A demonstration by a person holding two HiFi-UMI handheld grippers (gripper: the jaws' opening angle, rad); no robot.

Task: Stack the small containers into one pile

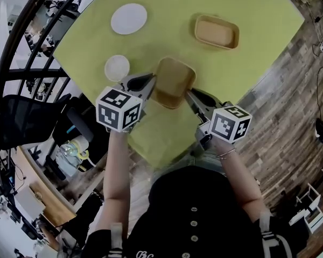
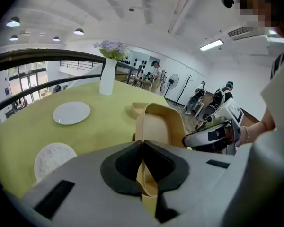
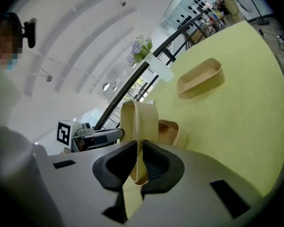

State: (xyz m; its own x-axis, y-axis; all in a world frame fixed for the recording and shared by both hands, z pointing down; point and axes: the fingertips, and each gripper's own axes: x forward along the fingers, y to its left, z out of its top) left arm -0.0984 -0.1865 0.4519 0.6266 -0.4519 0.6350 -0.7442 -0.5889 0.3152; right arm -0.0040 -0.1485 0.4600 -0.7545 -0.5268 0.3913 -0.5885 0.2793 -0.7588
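Observation:
Both grippers hold one tan container [image 1: 172, 82] over the near part of the green tablecloth [image 1: 247, 4]. My left gripper [image 1: 151, 81] is shut on its left rim, and that rim stands pinched between the pads in the left gripper view [image 2: 143, 148]. My right gripper [image 1: 189, 94] is shut on the opposite rim [image 3: 138, 148]. In the right gripper view another tan container [image 3: 174, 132] lies on the cloth just beyond the held one; the head view hides it. A further container [image 1: 216, 31] [image 3: 201, 79] rests alone farther back.
A white plate [image 1: 129, 19] sits at the back left and a smaller white dish [image 1: 117, 67] lies close to my left gripper. A white vase with flowers [image 2: 107, 74] stands at the far edge. The table's near corner is just below the grippers.

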